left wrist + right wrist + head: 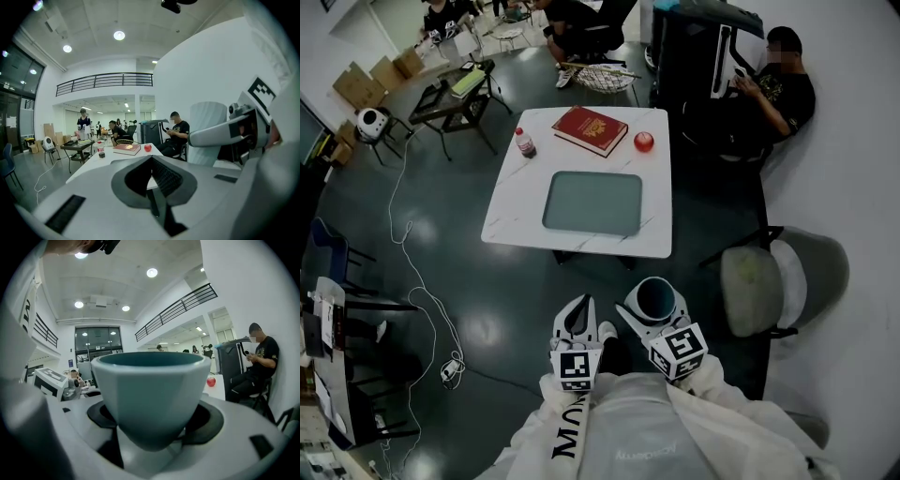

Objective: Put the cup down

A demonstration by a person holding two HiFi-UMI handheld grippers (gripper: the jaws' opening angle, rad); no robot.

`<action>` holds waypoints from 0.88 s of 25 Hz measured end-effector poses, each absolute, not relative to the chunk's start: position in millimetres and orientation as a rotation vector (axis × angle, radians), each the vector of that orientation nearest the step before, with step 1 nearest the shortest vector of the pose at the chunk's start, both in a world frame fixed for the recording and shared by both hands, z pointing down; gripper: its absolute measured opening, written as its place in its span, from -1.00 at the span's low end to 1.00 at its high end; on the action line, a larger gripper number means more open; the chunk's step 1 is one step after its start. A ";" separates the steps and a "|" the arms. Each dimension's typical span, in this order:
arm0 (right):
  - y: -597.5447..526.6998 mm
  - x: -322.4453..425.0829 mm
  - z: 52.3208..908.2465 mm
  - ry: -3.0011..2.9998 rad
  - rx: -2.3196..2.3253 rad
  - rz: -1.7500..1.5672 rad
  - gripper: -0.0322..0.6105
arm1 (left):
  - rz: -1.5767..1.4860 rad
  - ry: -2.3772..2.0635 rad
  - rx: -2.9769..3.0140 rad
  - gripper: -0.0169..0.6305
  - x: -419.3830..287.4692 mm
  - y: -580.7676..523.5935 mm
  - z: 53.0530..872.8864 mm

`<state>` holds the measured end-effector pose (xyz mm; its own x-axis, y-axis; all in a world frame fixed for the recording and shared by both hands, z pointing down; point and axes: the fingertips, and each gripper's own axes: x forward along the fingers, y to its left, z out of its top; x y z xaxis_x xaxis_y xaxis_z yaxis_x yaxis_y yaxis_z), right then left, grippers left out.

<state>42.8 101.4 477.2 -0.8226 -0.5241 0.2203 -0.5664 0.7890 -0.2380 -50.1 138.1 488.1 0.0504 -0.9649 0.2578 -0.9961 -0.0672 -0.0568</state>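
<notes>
Right hand-held gripper (655, 303) holds cup (656, 293) — short of table (516, 208).

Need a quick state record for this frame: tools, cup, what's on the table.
right tool: shut on cup, cup upright
left tool: shut, nothing in it
table: ahead of both tools, cup not over it
tray: mid-table, nothing on it
far edge of table: bottle, book, apple
cup set down: not yet

My head view is dim and bluish, going black at its rounded corners, with soft glare on the floor (478, 328). Round ceiling lamps (119, 35) light the hall evenly. Both gripper views bulge at the edges, and the near cup (152, 394) looks soft.
</notes>
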 end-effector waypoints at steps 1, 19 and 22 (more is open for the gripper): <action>96.5 38.4 477.2 -2.829 0.877 0.445 0.26 | 0.343 -2.045 2.178 -0.91 -54.8 133.2 486.7; 18.4 -50.7 470.8 -2.792 0.992 0.402 0.26 | 0.324 -2.017 2.267 -0.91 -150.6 52.8 473.9; 12.7 -58.0 472.4 -2.778 1.008 0.394 0.26 | 0.315 -2.012 2.271 -0.91 -160.5 48.4 473.5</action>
<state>-58.0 12.7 472.4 -0.7601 -0.6050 0.2373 -0.6471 0.7381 -0.1909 -160.5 48.4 473.5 0.1103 -0.9707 0.2134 -0.9895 -0.1274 -0.0678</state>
